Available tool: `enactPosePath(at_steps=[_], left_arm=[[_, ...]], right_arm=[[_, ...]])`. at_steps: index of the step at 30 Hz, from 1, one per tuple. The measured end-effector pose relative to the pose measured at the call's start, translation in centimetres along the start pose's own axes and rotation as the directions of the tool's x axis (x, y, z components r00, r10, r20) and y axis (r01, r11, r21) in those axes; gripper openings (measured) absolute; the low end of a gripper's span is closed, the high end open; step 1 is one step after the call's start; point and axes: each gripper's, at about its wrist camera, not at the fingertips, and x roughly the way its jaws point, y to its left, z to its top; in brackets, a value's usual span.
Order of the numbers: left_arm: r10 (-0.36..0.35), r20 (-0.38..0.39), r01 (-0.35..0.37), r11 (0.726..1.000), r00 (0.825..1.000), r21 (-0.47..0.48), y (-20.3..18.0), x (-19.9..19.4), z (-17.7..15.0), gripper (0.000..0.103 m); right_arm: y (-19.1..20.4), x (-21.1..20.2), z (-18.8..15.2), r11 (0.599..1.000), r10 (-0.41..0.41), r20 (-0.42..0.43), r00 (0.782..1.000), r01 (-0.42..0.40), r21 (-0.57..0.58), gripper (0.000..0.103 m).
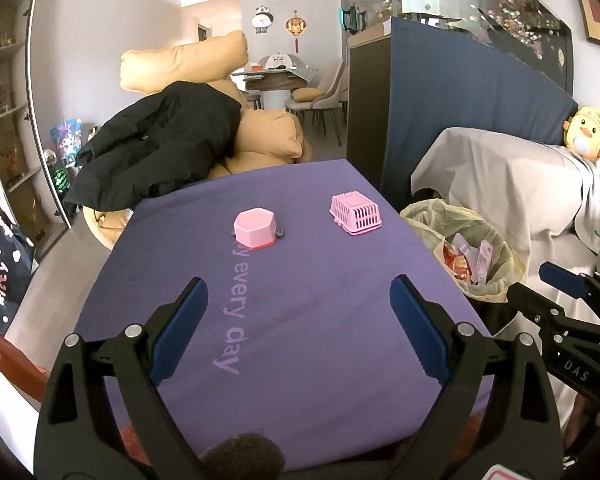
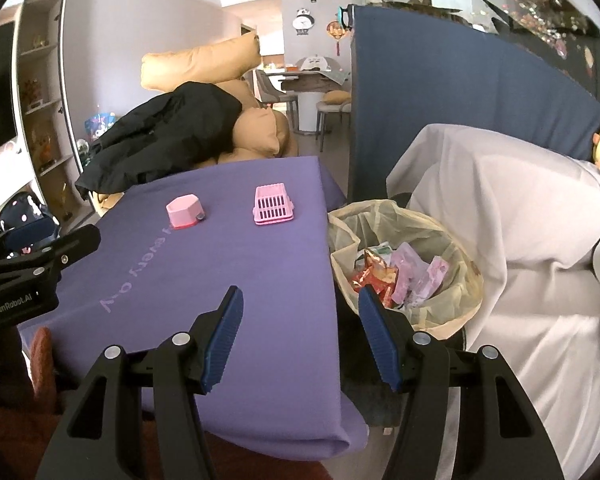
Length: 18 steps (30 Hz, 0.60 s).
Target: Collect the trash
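Both grippers hang over the near end of a table covered with a purple cloth (image 1: pixel 300 320), and neither holds anything. The left gripper (image 1: pixel 300 328) has its blue pads spread wide above the cloth, over pale printed lettering. The right gripper (image 2: pixel 300 340) is spread apart too, poised over the table's right edge, with its right pad in front of the trash bin (image 2: pixel 460 280). That bin stands on the floor just beside the table's right side, lined with a pale yellowish bag, and it holds the trash (image 2: pixel 396 276): crumpled red, pink and white wrappers. On the far part of the cloth sit two pink things, well apart from the grippers: a six-sided tub (image 1: pixel 256 227) turned upside down, and a slatted basket (image 1: pixel 355 208) to its right. A sofa under a pale sheet (image 2: pixel 520 240) lies beyond the bin.
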Motion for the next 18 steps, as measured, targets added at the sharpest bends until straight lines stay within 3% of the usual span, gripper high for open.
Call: enactPosePath(at_steps=[18], left_arm=[[0.0, -0.003, 0.0, 1.0, 1.0, -0.001, -0.17, -0.05, 0.02, 0.088]], right_arm=[[-0.23, 0.1, 0.16, 1.0, -0.002, -0.001, 1.0, 0.002, 0.009, 0.057]])
